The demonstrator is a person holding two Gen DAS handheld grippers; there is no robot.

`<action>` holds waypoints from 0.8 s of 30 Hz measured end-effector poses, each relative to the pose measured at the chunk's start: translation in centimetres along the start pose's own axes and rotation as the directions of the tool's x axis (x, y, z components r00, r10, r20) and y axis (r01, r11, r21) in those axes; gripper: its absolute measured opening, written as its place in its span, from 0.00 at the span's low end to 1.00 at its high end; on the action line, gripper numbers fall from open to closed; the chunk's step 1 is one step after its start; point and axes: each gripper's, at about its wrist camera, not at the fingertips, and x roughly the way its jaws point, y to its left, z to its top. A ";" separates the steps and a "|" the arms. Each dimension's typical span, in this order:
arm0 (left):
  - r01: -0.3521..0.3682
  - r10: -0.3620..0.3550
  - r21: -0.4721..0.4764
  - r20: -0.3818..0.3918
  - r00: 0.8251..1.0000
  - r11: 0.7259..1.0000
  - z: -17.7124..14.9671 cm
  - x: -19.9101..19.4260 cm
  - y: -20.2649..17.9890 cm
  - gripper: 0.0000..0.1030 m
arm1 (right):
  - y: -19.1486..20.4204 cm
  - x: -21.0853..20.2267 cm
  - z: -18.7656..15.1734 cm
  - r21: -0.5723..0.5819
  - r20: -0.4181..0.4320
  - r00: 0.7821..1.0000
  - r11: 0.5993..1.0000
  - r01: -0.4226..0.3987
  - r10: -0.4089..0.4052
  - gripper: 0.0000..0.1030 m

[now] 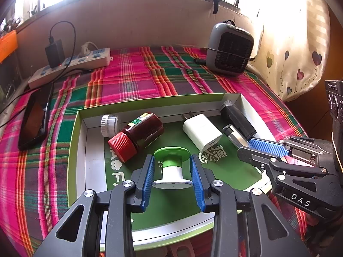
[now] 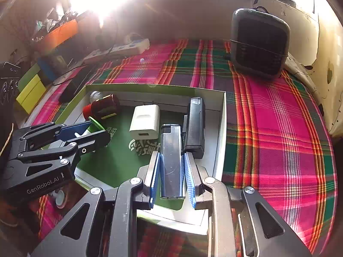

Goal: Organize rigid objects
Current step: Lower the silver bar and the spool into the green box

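A green-rimmed box [image 1: 137, 101] [image 2: 221, 128] lies on the plaid cloth. In it are a red-capped dark bottle [image 1: 137, 136] [image 2: 103, 107], a small clear jar [image 1: 109, 125], a white charger plug [image 1: 201, 132] [image 2: 144, 122], a black block [image 1: 238, 117] [image 2: 195, 124] and a silver lighter [image 2: 171, 160] [image 1: 232, 136]. My left gripper [image 1: 172, 166] is shut on a green-and-white spool [image 1: 171, 165] over the box floor. My right gripper [image 2: 171, 162] is shut on the silver lighter, beside the black block.
A grey mini heater [image 1: 229, 47] [image 2: 259, 42] stands at the back right. A power strip [image 1: 70, 65] with a black adapter and a phone [image 1: 32, 122] lie at the left. Yellow and green boxes [image 2: 32, 90] sit far left. A curtain [image 1: 295, 42] hangs right.
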 end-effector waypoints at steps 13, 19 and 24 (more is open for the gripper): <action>-0.009 0.009 -0.005 -0.018 1.000 1.000 -0.3 0.9 0.3 0.32 | 0.6 0.8 0.4 -0.023 -0.018 1.000 1.000 0.020 -0.020 0.23; -0.013 0.013 -0.004 -0.022 1.000 1.000 -0.2 1.1 0.3 0.32 | 0.8 0.8 0.3 -0.037 -0.015 0.999 0.999 0.036 -0.036 0.23; -0.019 0.019 0.000 -0.022 1.000 1.000 -0.2 1.2 0.3 0.32 | 1.0 0.9 0.3 -0.049 -0.012 0.999 0.998 0.045 -0.046 0.23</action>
